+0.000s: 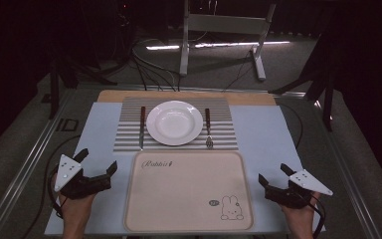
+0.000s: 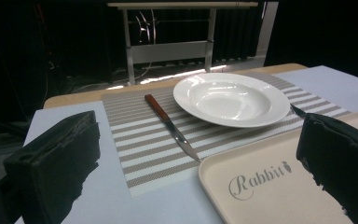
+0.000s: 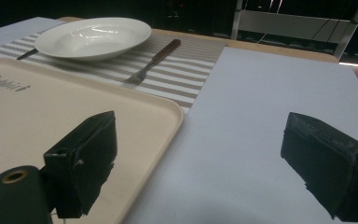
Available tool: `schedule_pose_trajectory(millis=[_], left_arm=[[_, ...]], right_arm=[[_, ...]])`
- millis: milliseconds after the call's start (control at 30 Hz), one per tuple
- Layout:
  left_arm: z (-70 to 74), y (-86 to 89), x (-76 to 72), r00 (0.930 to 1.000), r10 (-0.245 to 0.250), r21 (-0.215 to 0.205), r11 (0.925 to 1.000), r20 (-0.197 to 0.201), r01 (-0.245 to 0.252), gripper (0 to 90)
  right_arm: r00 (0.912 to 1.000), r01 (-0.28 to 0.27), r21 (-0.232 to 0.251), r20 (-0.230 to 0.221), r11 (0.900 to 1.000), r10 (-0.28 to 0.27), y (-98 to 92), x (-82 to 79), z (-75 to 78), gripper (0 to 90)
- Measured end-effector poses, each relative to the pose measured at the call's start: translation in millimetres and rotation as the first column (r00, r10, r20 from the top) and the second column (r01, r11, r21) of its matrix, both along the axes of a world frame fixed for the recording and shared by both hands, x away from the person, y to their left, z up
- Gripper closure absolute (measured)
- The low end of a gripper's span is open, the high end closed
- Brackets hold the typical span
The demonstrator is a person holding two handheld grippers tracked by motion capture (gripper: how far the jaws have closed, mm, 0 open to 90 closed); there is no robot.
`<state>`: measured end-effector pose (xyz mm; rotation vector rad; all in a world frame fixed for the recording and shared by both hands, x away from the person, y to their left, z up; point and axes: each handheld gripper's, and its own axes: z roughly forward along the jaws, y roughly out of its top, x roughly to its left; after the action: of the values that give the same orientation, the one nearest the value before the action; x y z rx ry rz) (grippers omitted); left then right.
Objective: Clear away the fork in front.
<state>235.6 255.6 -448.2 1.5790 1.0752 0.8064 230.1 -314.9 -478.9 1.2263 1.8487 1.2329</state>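
Start position: left gripper and right gripper, jaws spread and empty, flank the tray; next, likely reach toward knife or fork.

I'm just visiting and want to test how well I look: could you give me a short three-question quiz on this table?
1. True or false: the white plate sits on the beige tray.
2. Which piece of cutlery lies to the left of the plate in the high view? A) knife B) fork C) spoon
3. Fill in: both the left tongs and the right tongs stand ____, with nothing between their jaws.

Key:
1. False; it sits on the striped placemat, beyond the tray.
2. A
3. open
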Motion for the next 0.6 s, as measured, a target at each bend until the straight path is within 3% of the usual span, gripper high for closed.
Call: schedule_pose_trajectory(millis=[600], left_arm=[[-2.3,-0.6,0.6,0.9981,0.060,0.044,0.9972,0.016,-0.060,0.1]], right_arm=[[0.9999,0.013,0.008,-0.006,1.000,-0.013,5.9,1.6,1.4,10.6]])
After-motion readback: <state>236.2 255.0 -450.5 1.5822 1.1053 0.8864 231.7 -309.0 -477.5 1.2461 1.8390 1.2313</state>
